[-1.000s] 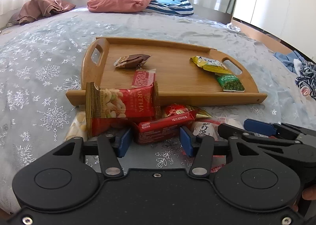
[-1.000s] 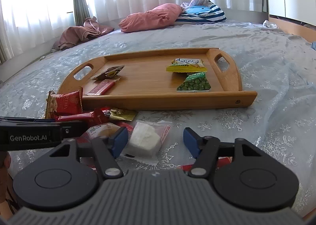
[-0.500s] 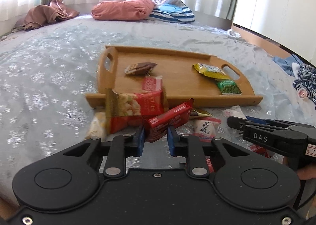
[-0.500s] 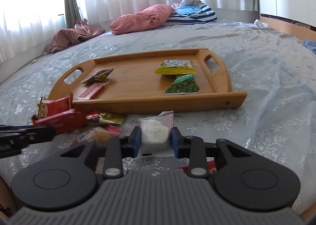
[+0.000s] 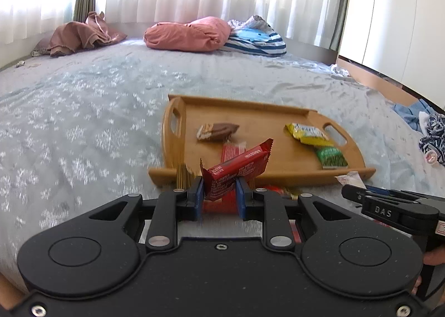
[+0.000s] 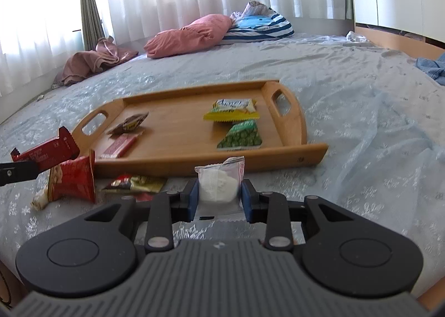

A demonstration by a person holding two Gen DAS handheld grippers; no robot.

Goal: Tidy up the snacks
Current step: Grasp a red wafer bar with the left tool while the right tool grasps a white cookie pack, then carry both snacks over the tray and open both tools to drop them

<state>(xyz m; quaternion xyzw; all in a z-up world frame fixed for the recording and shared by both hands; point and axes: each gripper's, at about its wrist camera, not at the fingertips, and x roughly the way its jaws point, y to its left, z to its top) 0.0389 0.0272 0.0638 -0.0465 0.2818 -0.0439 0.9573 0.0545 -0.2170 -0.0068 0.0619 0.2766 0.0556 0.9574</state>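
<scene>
1. The left gripper (image 5: 218,192) pinches a red snack bar (image 5: 236,168), lifted and tilted just before the near rim of the wooden tray (image 5: 278,178) on the bed (image 5: 83,122)
2. The right gripper (image 6: 219,200) is clamped on a clear packet of white snack (image 6: 219,181), low in front of the tray
3. Only the right view shows the red nut bag (image 6: 72,181) and a gold wrapper (image 6: 136,185) lying loose on the bed; the left view hides them behind its own fingers
4. Print on the four wrappers in the tray is unreadable
5. The tray's middle is bare
</scene>
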